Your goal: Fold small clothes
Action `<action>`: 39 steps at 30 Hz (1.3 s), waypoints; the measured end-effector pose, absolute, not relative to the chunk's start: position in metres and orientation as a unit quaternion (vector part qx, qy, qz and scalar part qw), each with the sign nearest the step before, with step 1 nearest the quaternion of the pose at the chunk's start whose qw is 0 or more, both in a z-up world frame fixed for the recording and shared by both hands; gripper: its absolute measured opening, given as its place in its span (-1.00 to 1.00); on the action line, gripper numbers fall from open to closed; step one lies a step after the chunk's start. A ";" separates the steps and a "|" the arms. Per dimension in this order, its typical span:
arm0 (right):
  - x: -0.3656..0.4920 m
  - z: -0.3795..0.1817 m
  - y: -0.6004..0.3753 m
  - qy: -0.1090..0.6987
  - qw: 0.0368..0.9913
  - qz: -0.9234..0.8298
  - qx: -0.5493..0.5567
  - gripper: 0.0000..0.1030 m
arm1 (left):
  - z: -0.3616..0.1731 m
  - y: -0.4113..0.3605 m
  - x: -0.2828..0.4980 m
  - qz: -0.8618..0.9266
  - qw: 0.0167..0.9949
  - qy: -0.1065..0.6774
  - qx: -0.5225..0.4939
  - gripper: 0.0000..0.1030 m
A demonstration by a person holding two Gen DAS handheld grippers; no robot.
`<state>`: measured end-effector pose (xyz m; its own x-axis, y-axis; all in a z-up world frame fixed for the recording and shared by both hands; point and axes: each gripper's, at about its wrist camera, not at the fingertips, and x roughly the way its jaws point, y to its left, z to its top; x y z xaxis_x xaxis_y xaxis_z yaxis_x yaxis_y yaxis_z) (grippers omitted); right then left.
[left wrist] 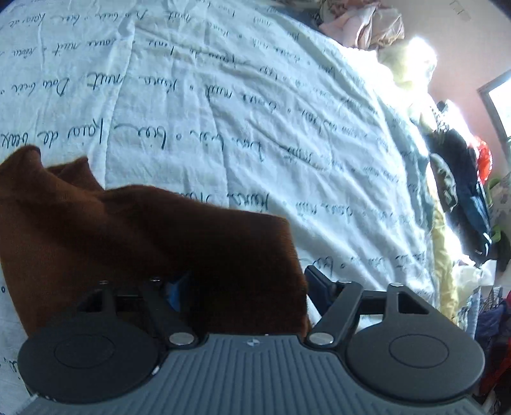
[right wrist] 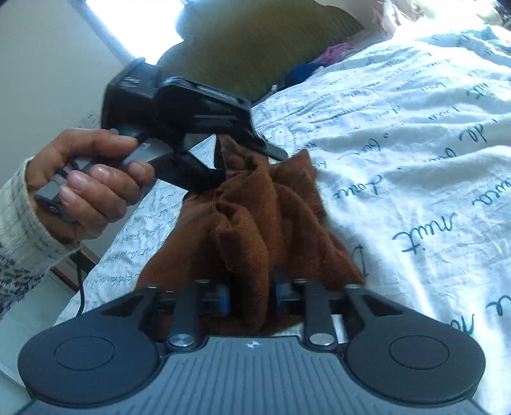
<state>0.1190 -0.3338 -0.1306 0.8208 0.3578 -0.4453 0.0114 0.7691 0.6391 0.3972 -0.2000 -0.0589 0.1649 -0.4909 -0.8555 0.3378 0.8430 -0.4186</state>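
Observation:
A small brown fleece garment point(right wrist: 255, 223) hangs bunched between my two grippers above the bed. My right gripper point(right wrist: 250, 295) is shut on its near edge; the blue pads point(right wrist: 223, 298) press the cloth from both sides. My left gripper point(right wrist: 230, 153), held in a hand point(right wrist: 92, 185), grips the far edge. In the left wrist view the brown cloth point(left wrist: 127, 242) drapes over my left gripper point(left wrist: 246, 284). Its jaws stand fairly wide apart with the cloth lying between them and covering the left finger.
The bed is covered by a white duvet point(left wrist: 223, 111) printed with dark script. Piles of clothes point(left wrist: 460, 198) lie along its far edge, pink ones point(left wrist: 361, 25) at the corner. An olive cushion point(right wrist: 262, 48) sits at the bedhead by a bright window.

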 end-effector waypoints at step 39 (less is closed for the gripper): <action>0.256 -0.127 -0.362 0.401 0.843 0.282 0.223 0.07 | -0.116 -0.044 0.334 -0.202 0.738 0.588 -0.262 -0.02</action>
<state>0.2561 -0.3620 -0.1267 0.5190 0.6536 -0.5509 -0.2963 0.7421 0.6013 0.3340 -0.0443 -0.1162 0.2255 -0.6065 -0.7624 -0.0093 0.7812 -0.6242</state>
